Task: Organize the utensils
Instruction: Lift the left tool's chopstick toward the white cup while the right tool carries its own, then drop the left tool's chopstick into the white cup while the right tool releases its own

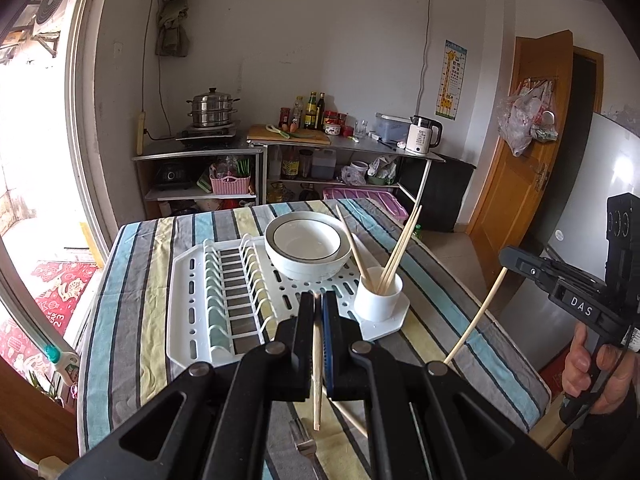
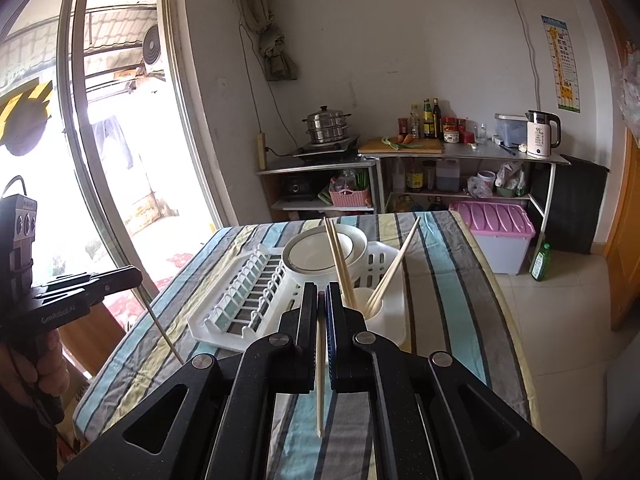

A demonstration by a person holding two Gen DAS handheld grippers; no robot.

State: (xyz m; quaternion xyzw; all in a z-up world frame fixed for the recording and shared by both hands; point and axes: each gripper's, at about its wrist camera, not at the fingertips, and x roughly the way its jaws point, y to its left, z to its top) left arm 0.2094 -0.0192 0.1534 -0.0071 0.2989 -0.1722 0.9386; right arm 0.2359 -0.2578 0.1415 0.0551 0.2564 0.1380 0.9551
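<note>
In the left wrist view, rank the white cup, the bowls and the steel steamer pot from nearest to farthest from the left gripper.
1. white cup, just right of the left gripper, on the rack's corner.
2. bowls, behind, stacked on the rack.
3. steel steamer pot, far back left on the counter.

My left gripper is clamped on a chopstick that hangs down between my jaws above the striped tablecloth. Ahead sits the white drying rack with stacked bowls and a white cup holding three chopsticks. At the right edge my right gripper pinches another chopstick.
</note>
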